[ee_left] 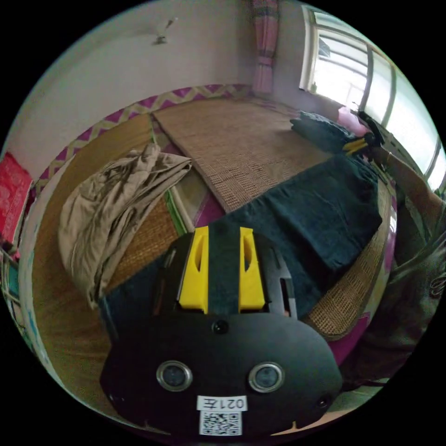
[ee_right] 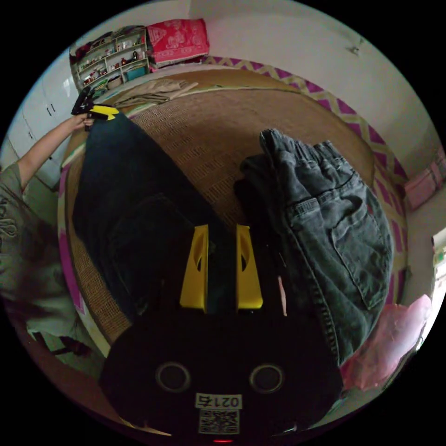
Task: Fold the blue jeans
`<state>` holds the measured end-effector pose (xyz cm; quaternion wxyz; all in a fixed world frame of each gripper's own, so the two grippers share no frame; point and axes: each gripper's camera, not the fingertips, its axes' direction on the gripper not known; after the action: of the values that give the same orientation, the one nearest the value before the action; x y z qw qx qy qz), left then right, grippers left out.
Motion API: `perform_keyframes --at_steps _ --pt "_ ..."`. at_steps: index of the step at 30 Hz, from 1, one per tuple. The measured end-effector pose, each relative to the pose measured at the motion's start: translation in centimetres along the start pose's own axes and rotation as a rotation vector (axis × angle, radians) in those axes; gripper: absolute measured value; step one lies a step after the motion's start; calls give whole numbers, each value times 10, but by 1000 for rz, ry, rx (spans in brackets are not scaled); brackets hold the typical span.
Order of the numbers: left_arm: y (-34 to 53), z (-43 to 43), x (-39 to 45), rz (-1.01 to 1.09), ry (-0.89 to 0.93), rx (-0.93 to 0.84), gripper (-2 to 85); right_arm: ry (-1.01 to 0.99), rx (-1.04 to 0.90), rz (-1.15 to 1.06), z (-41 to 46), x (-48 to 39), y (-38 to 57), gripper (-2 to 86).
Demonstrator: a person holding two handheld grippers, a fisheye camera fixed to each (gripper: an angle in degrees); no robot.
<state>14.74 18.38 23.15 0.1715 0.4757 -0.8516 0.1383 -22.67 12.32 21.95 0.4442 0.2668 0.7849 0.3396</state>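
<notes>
The dark blue denim jeans (ee_left: 320, 218) look matt and coarse on the rough tan woven straw mat (ee_left: 241, 144), with crumpled soft beige cloth trousers (ee_left: 116, 204) at nine o'clock and smooth yellow plastic jaws on the matt black left gripper (ee_left: 223, 232).

Home bedroom, woven mat (ee_left: 241, 139) over bed, curtained window (ee_left: 353, 69), cluttered shelves (ee_right: 114, 55) (by wall)

Count recorded: one pair of blue jeans (ee_left: 320, 218) stretched between both sets of jaws; one grey pair (ee_right: 325, 223) right of the right jaws; one beige garment (ee_left: 116, 200) left of the left jaws.
</notes>
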Motion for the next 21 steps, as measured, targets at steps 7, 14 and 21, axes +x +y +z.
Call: perform_keyframes --at_steps 7,14,21 --pt "-9 16 -17 98 40 -139 47 -94 -32 -74 -8 3 -2 14" --pt "23 -24 -13 167 -17 1 -8 -26 36 -140 -46 -38 13 -9" --pt "108 -151 25 233 -29 296 -9 14 273 -217 -154 -122 76 -9"
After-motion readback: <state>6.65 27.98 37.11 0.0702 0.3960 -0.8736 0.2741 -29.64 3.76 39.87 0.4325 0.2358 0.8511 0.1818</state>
